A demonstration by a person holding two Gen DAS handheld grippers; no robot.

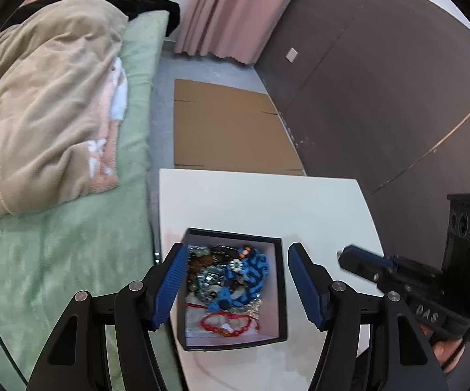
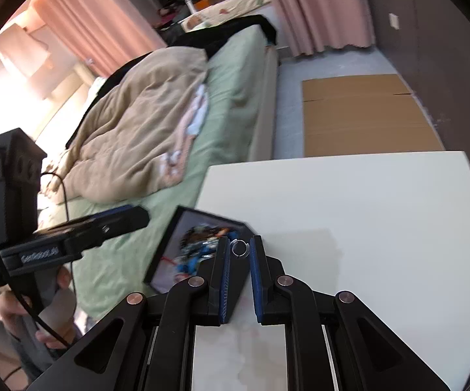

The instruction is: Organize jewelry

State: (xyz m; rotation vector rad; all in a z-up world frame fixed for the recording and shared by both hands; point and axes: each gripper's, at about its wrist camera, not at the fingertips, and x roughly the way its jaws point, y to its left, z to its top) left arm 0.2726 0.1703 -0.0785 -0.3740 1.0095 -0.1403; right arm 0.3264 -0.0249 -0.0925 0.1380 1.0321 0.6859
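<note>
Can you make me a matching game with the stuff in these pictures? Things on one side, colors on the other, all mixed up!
Things:
1. chunky chain in the box
2. string bracelet
3. small ring in the right gripper
4. bed sheet

Colors:
A. green
B. silver
C. blue
D. red

Pairs: 1-C, 2-D, 3-B, 4-A

A white table [image 1: 261,198] beside a bed [image 1: 72,244] carries an open black box [image 1: 282,290] of jewelry [image 1: 231,277] near its bedside edge; cardboard [image 1: 231,127] lies on the floor [image 1: 163,104].
</note>
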